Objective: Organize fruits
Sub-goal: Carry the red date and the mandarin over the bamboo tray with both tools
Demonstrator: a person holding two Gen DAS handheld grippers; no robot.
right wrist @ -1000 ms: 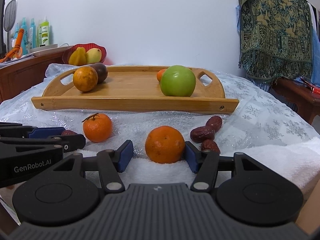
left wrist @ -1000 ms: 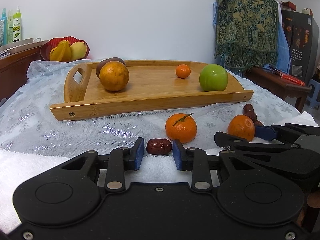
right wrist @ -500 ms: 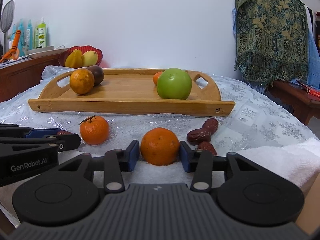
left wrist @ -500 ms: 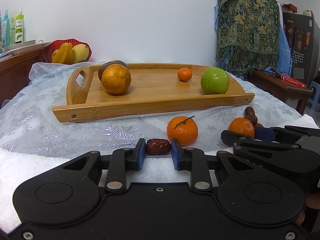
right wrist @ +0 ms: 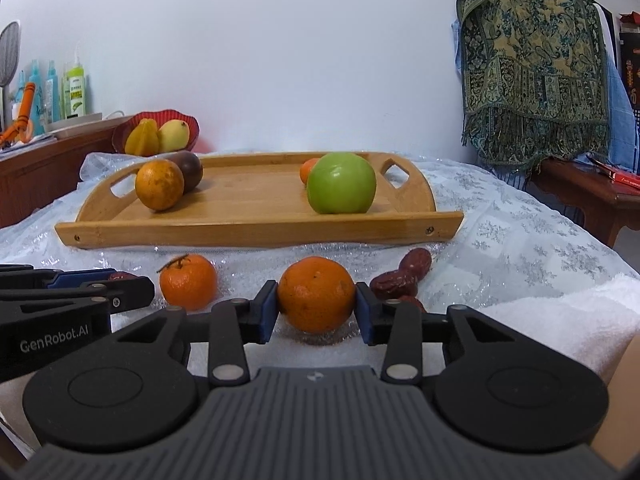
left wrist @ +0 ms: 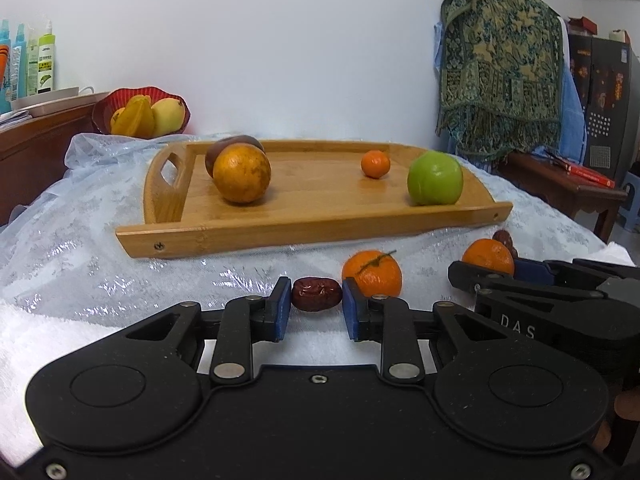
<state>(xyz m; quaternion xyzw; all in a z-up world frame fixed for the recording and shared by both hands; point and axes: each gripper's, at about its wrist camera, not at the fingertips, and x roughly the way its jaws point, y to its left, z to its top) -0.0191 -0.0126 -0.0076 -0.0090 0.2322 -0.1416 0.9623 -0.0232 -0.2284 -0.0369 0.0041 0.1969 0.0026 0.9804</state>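
Two hand-held grippers at the near edge of a cloth-covered table, each closed on one fruit. The left gripper (left wrist: 316, 306) pinches a red date (left wrist: 316, 294) between its blue pads (left wrist: 280, 308); the date lies with its long axis crosswise, running from pad to pad, and rests on the cloth. The right gripper (right wrist: 316, 308) clamps a mandarin (right wrist: 316, 294) at its widest part, both pads touching the peel; the fruit appears to sit on the cloth, not yet lifted.

The tray (right wrist: 256, 228) lies straight ahead of both grippers, farther away and raised above the cloth by its near rim, so each fruit probably has to go up and over that rim. The left gripper faces the tray's left half, the right gripper its right half.

On the tray: an orange (left wrist: 241, 172) at far left with a dark fruit (right wrist: 191, 168) behind it, a green apple (right wrist: 341, 183) at right, and a small mandarin (left wrist: 375, 164).

A stemmed mandarin (right wrist: 188, 282) sits loose on the cloth between the two grippers. The right view alone shows the cluster of dates (right wrist: 404, 276) right of the held mandarin; the left view shows the small mandarin whole, which the apple half hides in the right view.
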